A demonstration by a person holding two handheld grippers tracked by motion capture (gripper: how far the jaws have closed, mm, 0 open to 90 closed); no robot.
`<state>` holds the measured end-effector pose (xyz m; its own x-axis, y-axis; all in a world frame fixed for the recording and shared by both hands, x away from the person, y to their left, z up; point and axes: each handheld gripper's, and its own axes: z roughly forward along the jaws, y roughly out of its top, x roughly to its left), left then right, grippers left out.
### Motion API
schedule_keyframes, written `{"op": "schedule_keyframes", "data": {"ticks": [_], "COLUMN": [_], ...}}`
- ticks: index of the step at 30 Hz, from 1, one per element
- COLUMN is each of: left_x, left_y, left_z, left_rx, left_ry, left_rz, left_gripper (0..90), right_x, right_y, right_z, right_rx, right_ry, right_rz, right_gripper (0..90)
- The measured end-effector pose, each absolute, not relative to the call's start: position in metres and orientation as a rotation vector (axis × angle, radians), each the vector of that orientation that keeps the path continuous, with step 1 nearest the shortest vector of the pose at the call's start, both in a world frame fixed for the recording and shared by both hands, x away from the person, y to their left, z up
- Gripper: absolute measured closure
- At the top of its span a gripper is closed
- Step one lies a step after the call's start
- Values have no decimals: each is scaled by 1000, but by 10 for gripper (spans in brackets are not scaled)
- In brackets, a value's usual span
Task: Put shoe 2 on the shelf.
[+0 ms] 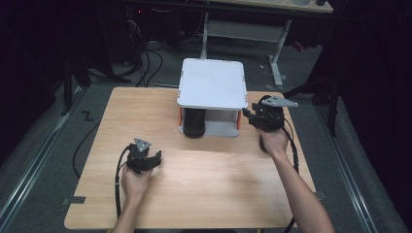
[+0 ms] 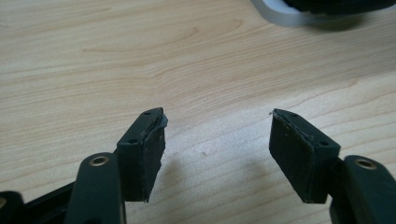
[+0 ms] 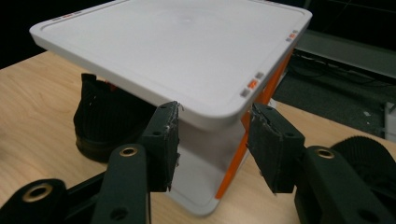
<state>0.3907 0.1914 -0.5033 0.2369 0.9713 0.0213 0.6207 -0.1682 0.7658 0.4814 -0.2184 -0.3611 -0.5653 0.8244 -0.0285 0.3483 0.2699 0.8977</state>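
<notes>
Close up, rack's orange post between right gripper's fingers

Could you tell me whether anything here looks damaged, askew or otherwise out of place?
Little stands out. The white two-tier shelf sits square on the table, with a black object underneath. The right gripper pads look frayed at their edges.
</notes>
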Motion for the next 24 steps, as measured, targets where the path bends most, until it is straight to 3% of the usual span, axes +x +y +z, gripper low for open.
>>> {"op": "schedule_keyframes", "data": {"ticks": [11,16,24], "left_x": [393,393,393], "left_y": [193,194,197], "left_z": [-506,-507,-506], "left_rx": [1874,1869,1841], "left_ry": [1491,1492,1509], "left_rz": [662,659,645], "left_gripper": [319,321,322], "right_x": [456,467,493], "right_y": [-263,-283,-282], "right_z": [-390,-404,-423], "right_rx": [1130,1235,1290], "right_ry": [1979,1949,1972], "right_rz": [1175,1109,1009], "right_gripper": [476,436,420]}}
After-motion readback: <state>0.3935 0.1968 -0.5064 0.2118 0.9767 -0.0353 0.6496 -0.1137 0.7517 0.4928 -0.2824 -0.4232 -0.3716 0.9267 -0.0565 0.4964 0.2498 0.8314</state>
